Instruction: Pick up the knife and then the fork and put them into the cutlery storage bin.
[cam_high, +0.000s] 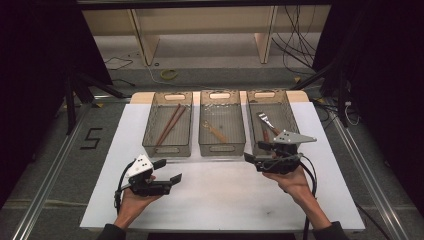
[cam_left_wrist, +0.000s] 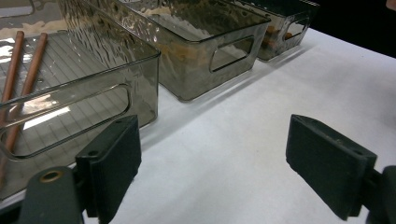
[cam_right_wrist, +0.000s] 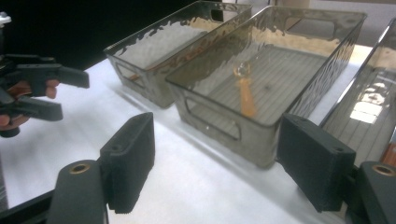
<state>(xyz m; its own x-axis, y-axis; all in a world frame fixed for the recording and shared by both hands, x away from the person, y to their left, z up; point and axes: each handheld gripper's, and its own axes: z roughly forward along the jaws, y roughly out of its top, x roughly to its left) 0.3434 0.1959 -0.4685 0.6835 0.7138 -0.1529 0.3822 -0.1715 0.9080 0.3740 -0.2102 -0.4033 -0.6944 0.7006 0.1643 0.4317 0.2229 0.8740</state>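
Three smoky clear bins stand in a row at the back of the white table (cam_high: 220, 195). The left bin (cam_high: 149, 131) holds two brown chopsticks (cam_high: 170, 125), also in the left gripper view (cam_left_wrist: 28, 84). In the middle bin (cam_high: 222, 148) lies a wooden-handled utensil (cam_high: 215, 131), which the right gripper view (cam_right_wrist: 245, 93) shows too. A metal-headed utensil (cam_high: 265, 120) lies in the right bin (cam_high: 291, 112). My left gripper (cam_high: 169, 170) rests open over bare table, nothing between its jaws (cam_left_wrist: 215, 154). My right gripper (cam_high: 256, 151) hovers open just in front of the right bin, jaws empty (cam_right_wrist: 217, 158).
A hand and forearm hold each gripper from the table's front edge. In the right gripper view, the left gripper (cam_right_wrist: 72, 93) is seen at the far left. Bare white table stretches between the two grippers and the bins. Beyond the table are a floor with cables and wooden shelf legs.
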